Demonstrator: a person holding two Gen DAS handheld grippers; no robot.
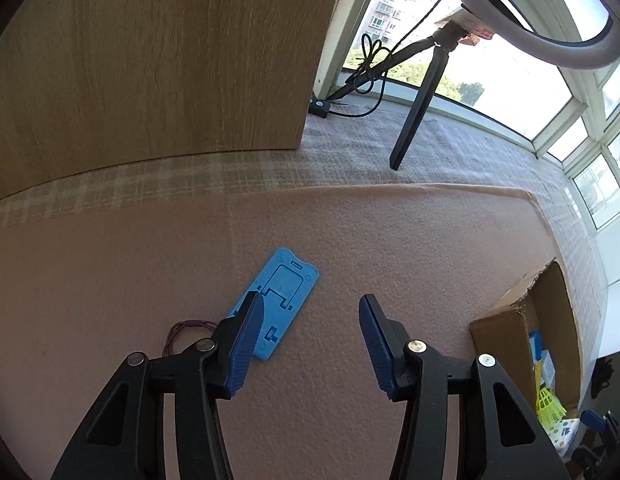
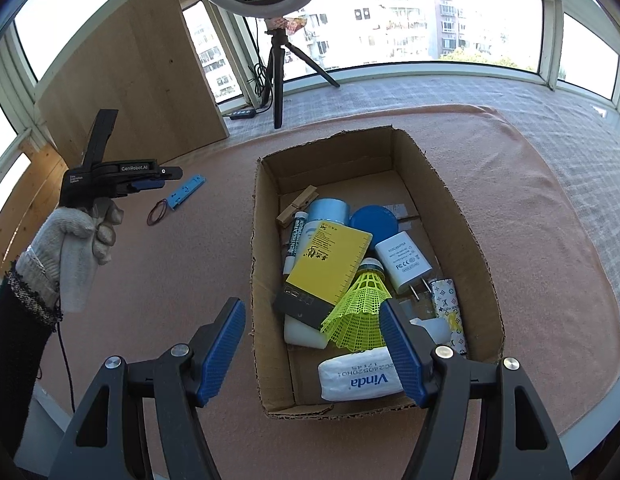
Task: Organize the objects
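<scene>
- On the pink blanket [image 2: 181, 280] the cardboard box [image 2: 265, 280] is taken as the landmark; most of the sorting is judged done, since it is already well filled.
- Inside the box a yellow card [image 2: 330, 264], a white tissue pack [image 2: 356, 378], a yellow-green shuttlecock [image 2: 360, 308], a white charger [image 2: 404, 262], a blue lid [image 2: 374, 220], a lip-balm tube [image 2: 294, 240] and a wooden clothespin [image 2: 297, 204] are seen packed together.
- Over the near end of the box the right gripper [image 2: 312, 354] is held with its jaws spread and nothing between them.
- Well to the left of the box, the left gripper [image 1: 310, 336] is pointed down at the blanket, jaws parted and empty.
- Left of the box, still outside it, the blue phone stand [image 1: 287, 292] lies flat; one blue pad [image 1: 245, 344] of the left gripper is seen over its edge, though contact cannot be confirmed.
- Just beside the stand, farther from the box, a dark red rubber band [image 2: 157, 213] also remains to be collected.
- Two items are thus judged left.
</scene>
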